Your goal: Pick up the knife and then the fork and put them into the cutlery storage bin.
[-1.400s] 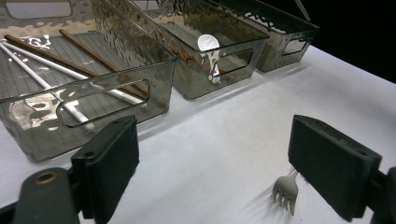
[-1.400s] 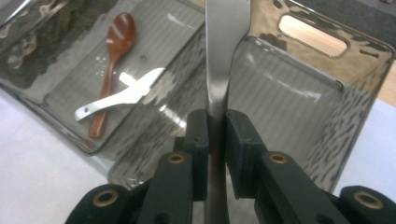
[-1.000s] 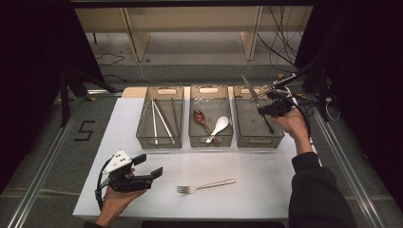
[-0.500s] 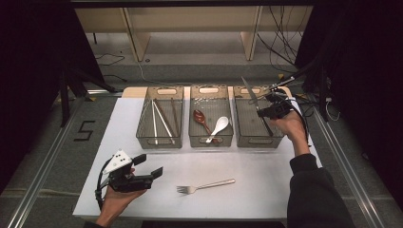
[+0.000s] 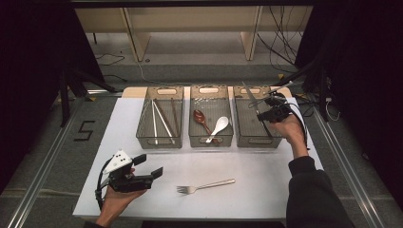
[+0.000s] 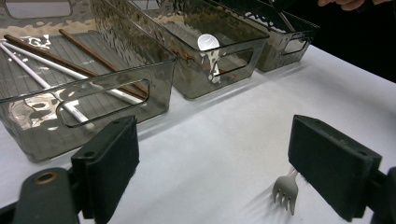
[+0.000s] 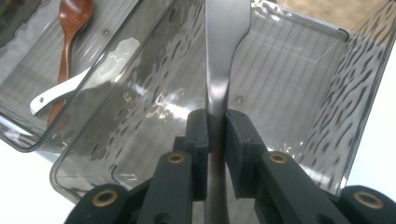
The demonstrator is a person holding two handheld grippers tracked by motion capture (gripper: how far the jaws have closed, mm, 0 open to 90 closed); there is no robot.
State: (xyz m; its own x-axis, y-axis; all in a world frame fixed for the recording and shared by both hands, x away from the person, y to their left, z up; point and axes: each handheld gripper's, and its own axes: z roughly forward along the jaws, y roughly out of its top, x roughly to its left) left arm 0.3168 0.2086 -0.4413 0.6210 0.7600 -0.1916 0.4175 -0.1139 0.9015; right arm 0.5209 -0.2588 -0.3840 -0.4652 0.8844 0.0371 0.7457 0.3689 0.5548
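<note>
From the high view, the right gripper (image 5: 260, 110) hovers over the right-hand bin (image 5: 254, 137) at about two o'clock on the table (image 5: 266, 175), its jaws clamped on a metal knife (image 5: 249, 92); the left gripper (image 5: 148, 165) rests at eight o'clock, jaws apart, with a fork (image 5: 205, 185) at six o'clock. The left gripper view shows wide-open jaws and the fork's tines (image 6: 286, 190) near the right-hand one (nothing between them). The right gripper view shows the knife's handle (image 7: 218, 88) pinched between the pads, above the bin's floor (image 7: 289, 79).
</note>
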